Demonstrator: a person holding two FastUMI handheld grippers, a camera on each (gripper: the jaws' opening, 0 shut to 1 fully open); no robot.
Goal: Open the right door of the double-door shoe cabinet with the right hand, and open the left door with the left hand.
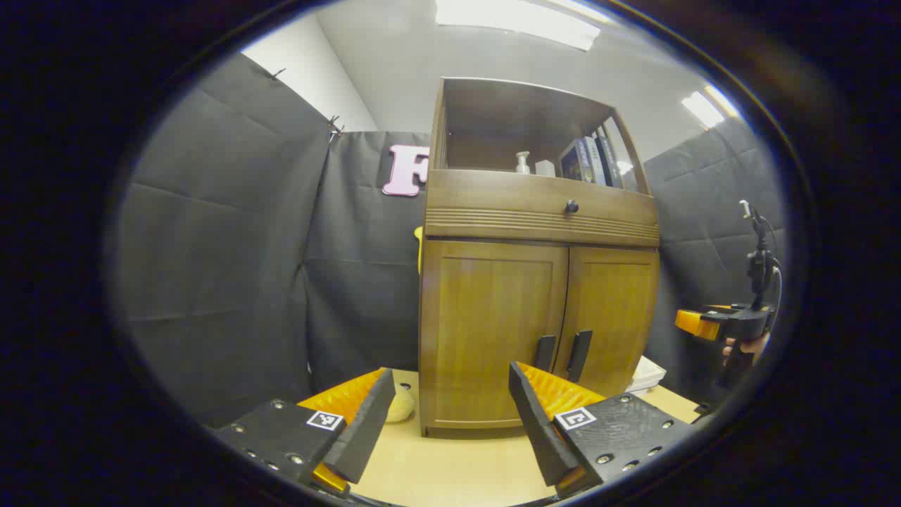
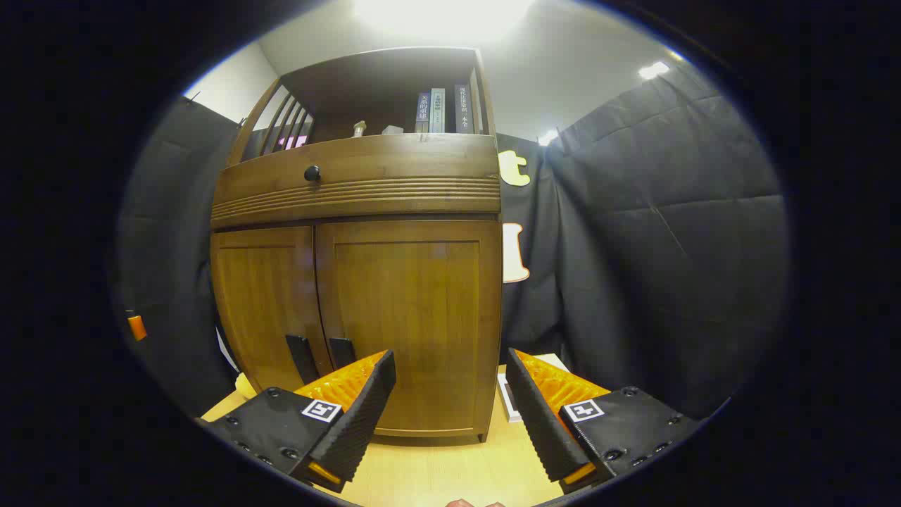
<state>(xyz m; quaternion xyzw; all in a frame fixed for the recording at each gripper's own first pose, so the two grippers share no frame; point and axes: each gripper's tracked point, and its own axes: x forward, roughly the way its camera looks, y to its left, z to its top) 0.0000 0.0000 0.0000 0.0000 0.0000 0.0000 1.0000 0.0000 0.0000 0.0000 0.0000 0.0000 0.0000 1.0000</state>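
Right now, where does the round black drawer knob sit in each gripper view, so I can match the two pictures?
Left gripper view: the drawer knob sits right of centre, on the drawer front above the right door.
Right gripper view: the drawer knob sits left of centre, above the seam between the two doors.
Shared landmark: the pair of dark door handles below it.

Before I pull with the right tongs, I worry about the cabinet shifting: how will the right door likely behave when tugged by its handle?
The right door looks like a rigid framed wood panel, so it should swing stiffly, not flex. Its dark vertical handle is slim and smooth, so it may slip. The cabinet is tall, loaded with books, probably heavy enough to stay put.
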